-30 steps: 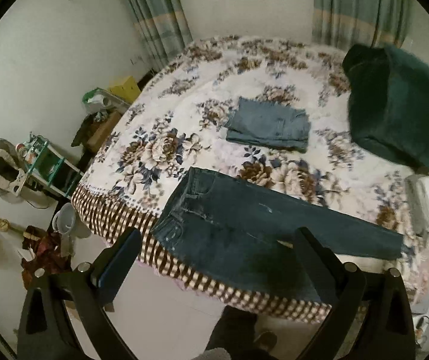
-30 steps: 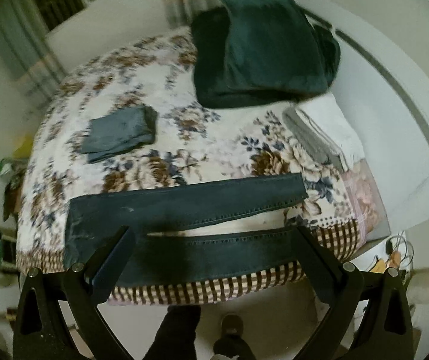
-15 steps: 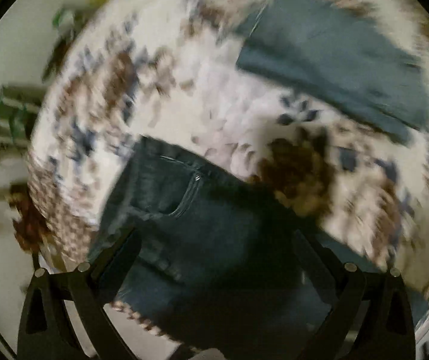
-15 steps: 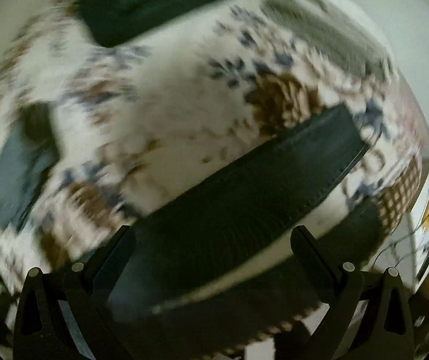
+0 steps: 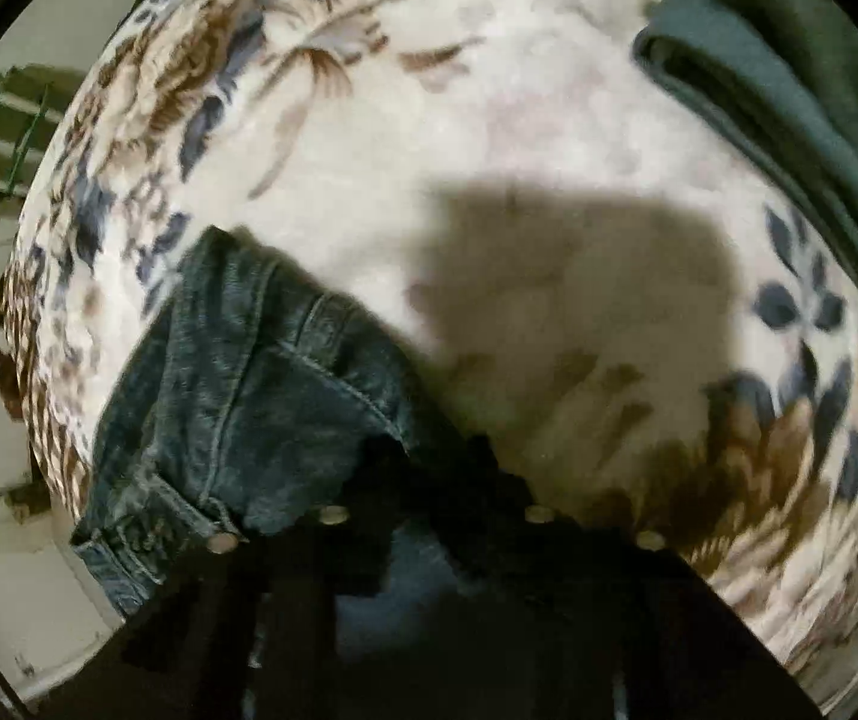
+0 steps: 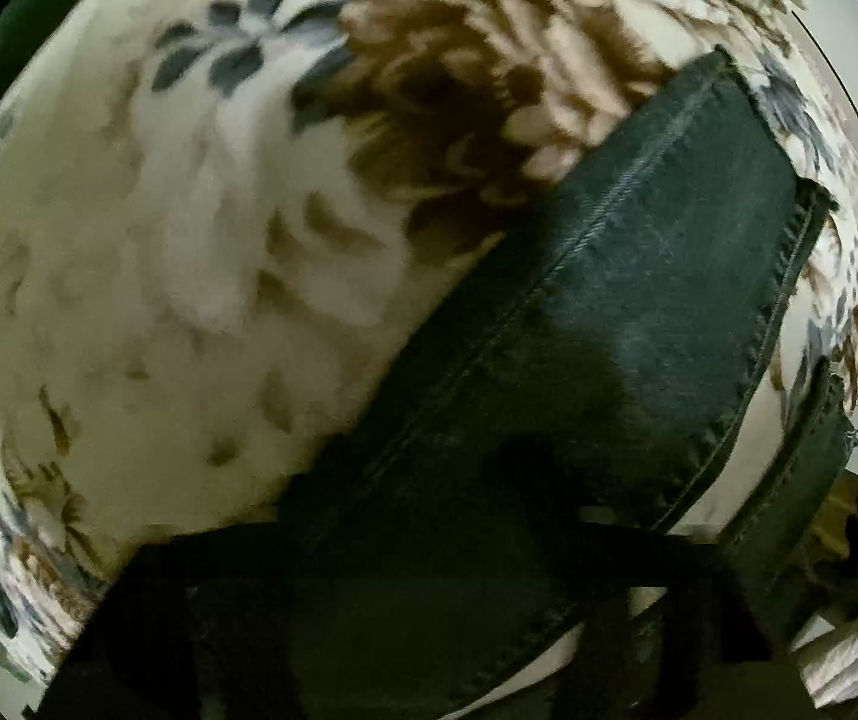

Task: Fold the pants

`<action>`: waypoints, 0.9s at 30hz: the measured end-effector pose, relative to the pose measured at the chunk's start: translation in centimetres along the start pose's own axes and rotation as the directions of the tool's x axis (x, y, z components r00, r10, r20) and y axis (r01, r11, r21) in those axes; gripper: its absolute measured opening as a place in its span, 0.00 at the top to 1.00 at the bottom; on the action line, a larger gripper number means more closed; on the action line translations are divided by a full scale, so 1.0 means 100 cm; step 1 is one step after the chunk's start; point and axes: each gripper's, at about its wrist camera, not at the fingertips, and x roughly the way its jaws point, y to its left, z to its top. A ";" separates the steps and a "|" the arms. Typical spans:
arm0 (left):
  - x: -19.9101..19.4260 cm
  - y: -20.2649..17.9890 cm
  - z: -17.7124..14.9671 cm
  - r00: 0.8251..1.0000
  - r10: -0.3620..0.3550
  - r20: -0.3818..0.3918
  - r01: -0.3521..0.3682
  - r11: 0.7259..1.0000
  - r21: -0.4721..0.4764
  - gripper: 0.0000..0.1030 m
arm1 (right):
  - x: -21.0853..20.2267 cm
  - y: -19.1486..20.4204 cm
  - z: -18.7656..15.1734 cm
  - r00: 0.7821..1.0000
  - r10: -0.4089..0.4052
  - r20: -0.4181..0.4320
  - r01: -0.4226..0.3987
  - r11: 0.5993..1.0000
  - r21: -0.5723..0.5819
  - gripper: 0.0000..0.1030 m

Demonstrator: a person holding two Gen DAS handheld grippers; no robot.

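- Pinching the jeans (image 5: pixel 261 396) waistband near the bed (image 5: pixel 489 120) edge, the left gripper (image 5: pixel 429 468) has just closed.
- Right gripper (image 6: pixel 489 492) has been closing over the leg hem (image 6: pixel 639 300); grip unclear.
- Jeans run lengthwise between them.

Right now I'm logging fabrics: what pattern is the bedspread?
Brown and blue flowers on white bedspread, clearest in left wrist view.

Left gripper (image 5: pixel 429 468): you point it steeply down; its jaws have just closed, drawn together on the waist edge of the jeans (image 5: pixel 237 396).
Right gripper (image 6: pixel 465 546): you aim it straight down; its jaws have just been closing, dark pant leg between them, contact unclear.
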 end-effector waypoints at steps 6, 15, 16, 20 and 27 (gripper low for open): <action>-0.083 0.049 -0.057 0.982 -0.133 0.134 0.136 0.991 -0.015 0.89 | -0.025 -0.040 -0.020 0.985 0.159 0.074 -0.158 0.987 -0.019 0.94; -0.135 0.154 -0.163 0.932 -0.239 0.274 0.258 0.966 -0.035 0.89 | -0.081 -0.139 -0.102 0.931 0.336 0.141 -0.318 0.938 -0.134 0.94; -0.121 0.161 -0.171 0.935 -0.231 0.271 0.250 0.967 -0.038 0.89 | -0.077 -0.151 -0.112 0.936 0.325 0.137 -0.304 0.940 -0.152 0.94; -0.064 0.195 -0.211 0.962 -0.194 0.194 0.213 0.974 -0.080 0.89 | -0.058 -0.210 -0.159 0.952 0.289 0.098 -0.271 0.948 -0.166 0.94; 0.010 0.210 -0.241 0.973 -0.168 0.159 0.188 0.974 -0.123 0.87 | 0.009 -0.261 -0.188 0.963 0.269 0.024 -0.262 0.953 -0.152 0.91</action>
